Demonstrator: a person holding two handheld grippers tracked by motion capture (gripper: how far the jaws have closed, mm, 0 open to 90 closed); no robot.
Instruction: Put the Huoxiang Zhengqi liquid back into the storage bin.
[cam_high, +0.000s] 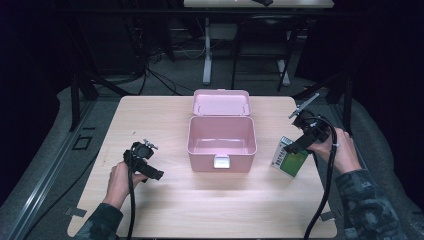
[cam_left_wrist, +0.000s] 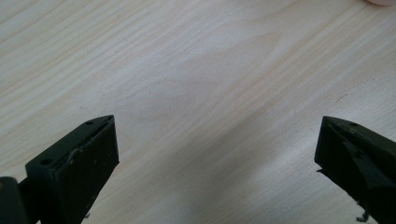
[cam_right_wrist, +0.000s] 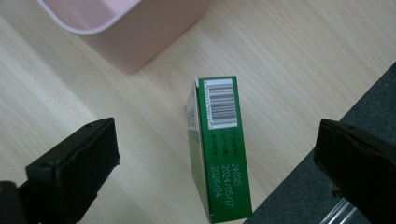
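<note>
1. High view: nearest the camera, at lower left, the left gripper (cam_high: 145, 162) is held in a hand over the bare table (cam_high: 150, 115). At right, the right gripper (cam_high: 305, 135) hovers above a green carton (cam_high: 290, 159) near the table's right edge. An open pink box (cam_high: 222, 137) sits at the centre.
2. Left gripper view: its jaws stand wide apart over bare wood, holding nothing.
3. Right gripper view: jaws wide apart, empty; the carton (cam_right_wrist: 219, 149) stands on edge between them, untouched, just below the pink box (cam_right_wrist: 135, 28) in the upper left.
</note>
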